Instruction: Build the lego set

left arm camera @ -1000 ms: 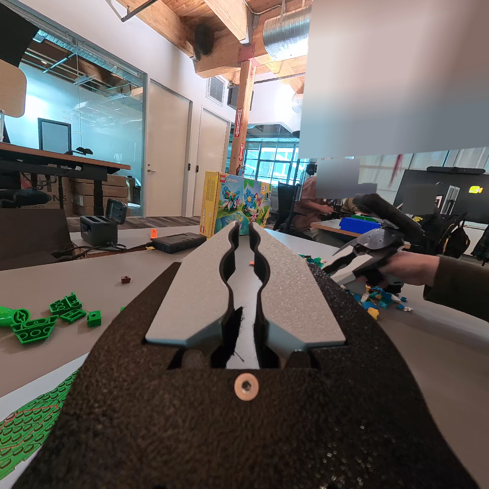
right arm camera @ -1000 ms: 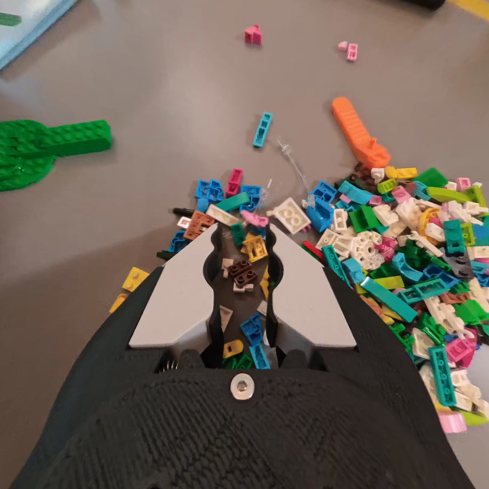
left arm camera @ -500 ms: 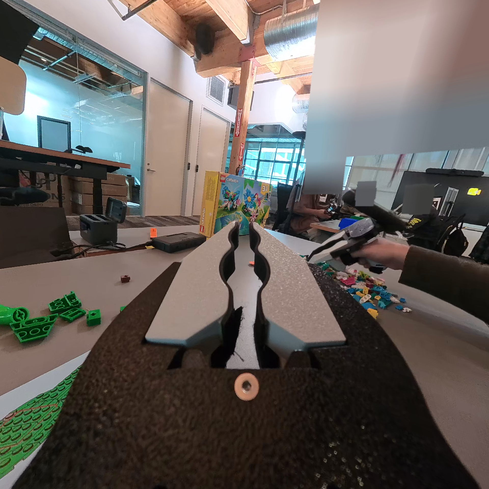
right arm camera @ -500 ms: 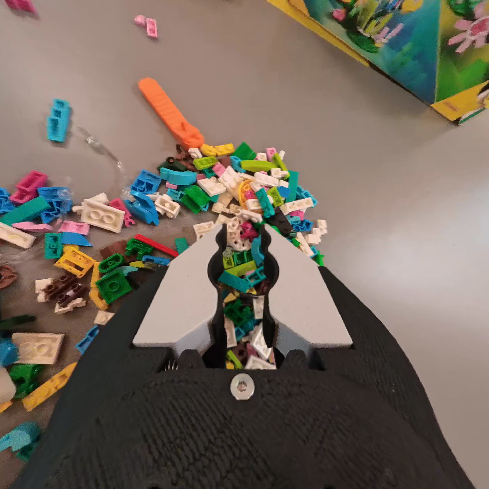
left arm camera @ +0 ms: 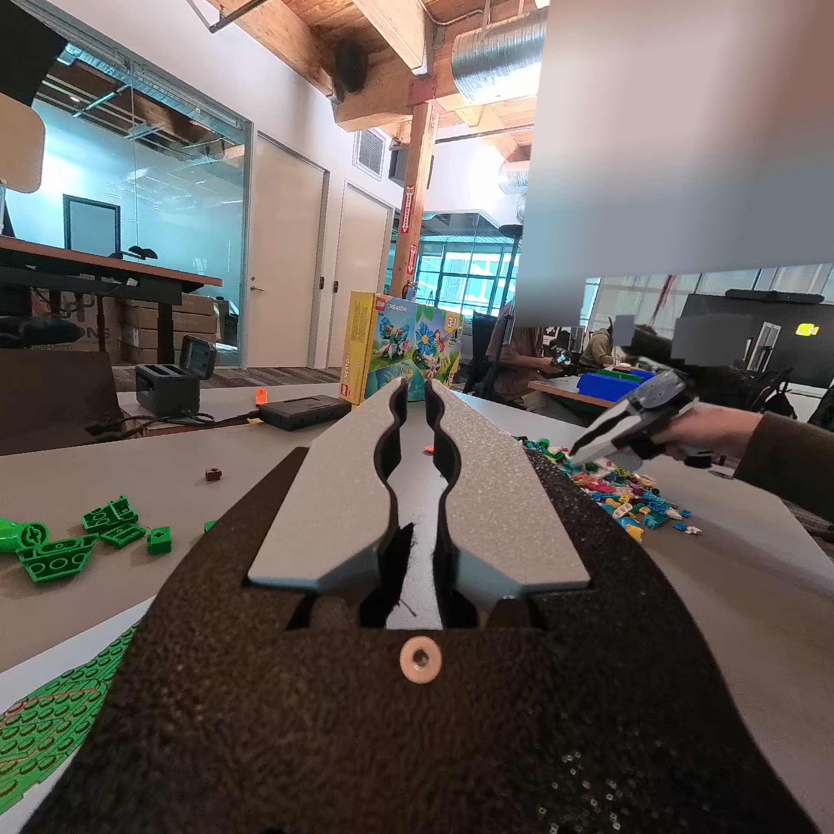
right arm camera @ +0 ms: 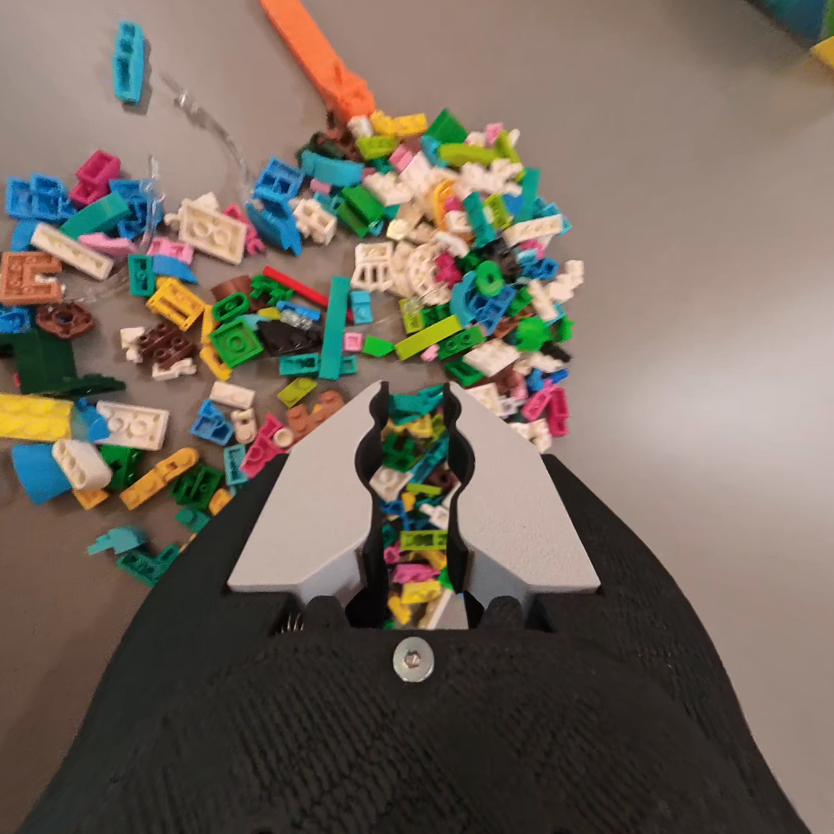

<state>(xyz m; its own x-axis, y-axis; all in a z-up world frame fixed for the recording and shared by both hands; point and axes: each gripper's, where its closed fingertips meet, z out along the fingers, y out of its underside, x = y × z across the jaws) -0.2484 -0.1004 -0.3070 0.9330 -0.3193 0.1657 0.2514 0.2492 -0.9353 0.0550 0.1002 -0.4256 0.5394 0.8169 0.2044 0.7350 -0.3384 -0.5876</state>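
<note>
teal and multicolour lego pile point(right arm camera: 442, 280) sits right under the right gripper point(right arm camera: 414, 388), jaws a little apart with nothing gripped, so it's the nearer one. left gripper point(left arm camera: 416, 383) hangs off to the side, jaws slightly apart, empty, near the green bricks point(left arm camera: 90, 537).

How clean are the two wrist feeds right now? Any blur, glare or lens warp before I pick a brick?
Right wrist view: motion-smeared, brick pile soft towards its far edge, orange tool streaked, mild sheen on the table, right gripper fairly crisp. Left wrist view: sharp, left gripper and green pieces clear, strong wide-angle bending at the edges, bright windows behind the set box.
</note>
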